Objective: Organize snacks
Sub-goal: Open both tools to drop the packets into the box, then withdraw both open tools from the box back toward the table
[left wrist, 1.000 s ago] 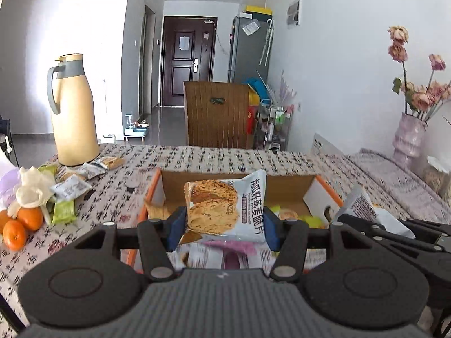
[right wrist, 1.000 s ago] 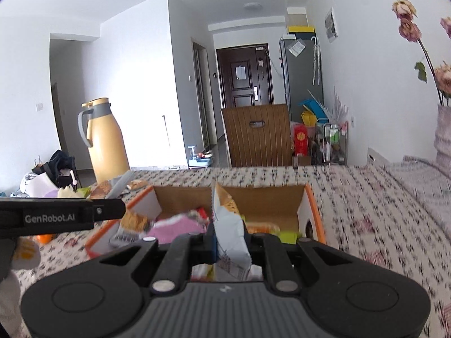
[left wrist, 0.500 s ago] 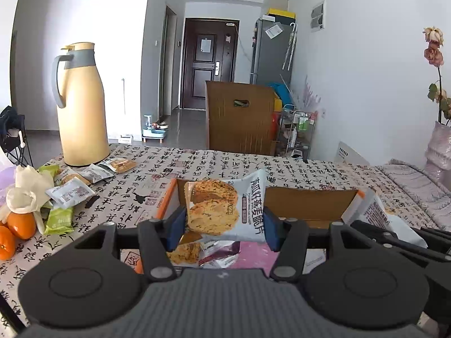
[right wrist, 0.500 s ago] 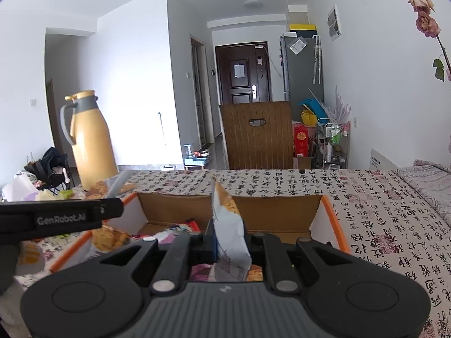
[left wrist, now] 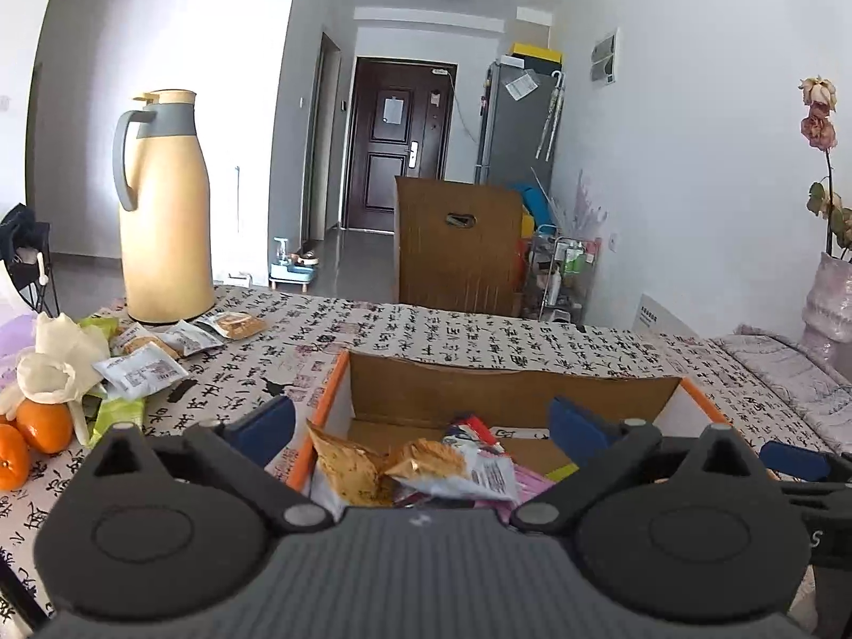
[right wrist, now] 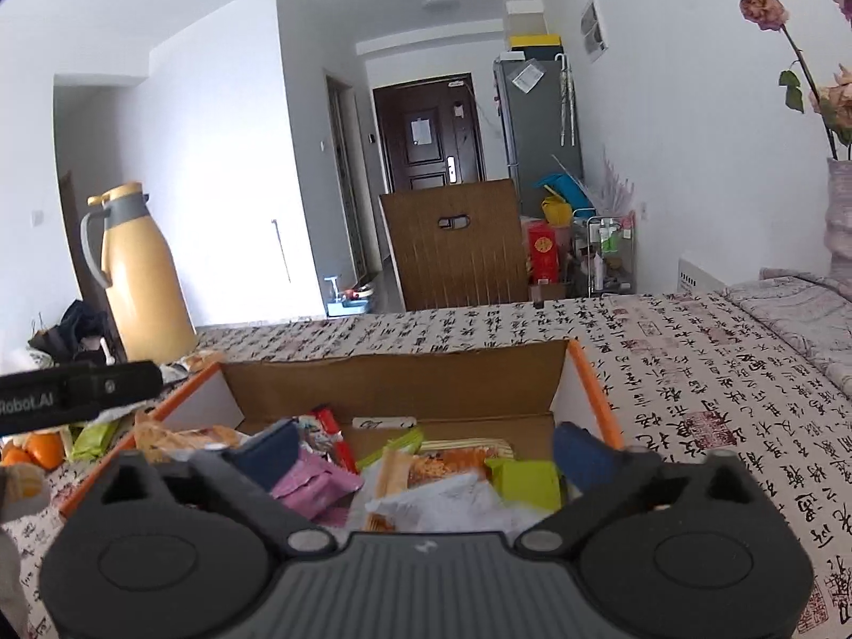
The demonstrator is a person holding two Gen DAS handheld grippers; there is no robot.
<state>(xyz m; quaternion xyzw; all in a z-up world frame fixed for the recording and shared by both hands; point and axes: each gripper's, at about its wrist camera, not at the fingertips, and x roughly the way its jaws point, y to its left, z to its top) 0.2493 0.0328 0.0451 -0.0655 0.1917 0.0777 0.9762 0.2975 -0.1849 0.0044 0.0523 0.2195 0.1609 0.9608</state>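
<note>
Indoors, calligraphy-print tablecloth (left wrist: 479, 335) under cardboard box (right wrist: 394, 378), thermos (left wrist: 162, 207) beside.

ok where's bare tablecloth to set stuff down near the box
Right of the cardboard box, the tablecloth is bare out toward the vase. A clear strip also runs behind the box, toward the chair. Left is crowded: loose snack packets and oranges below the thermos.

Ahead of me a yellow thermos (left wrist: 162, 207) stands on the counter (left wrist: 479, 330), oranges (left wrist: 42, 423) at its left edge.
</note>
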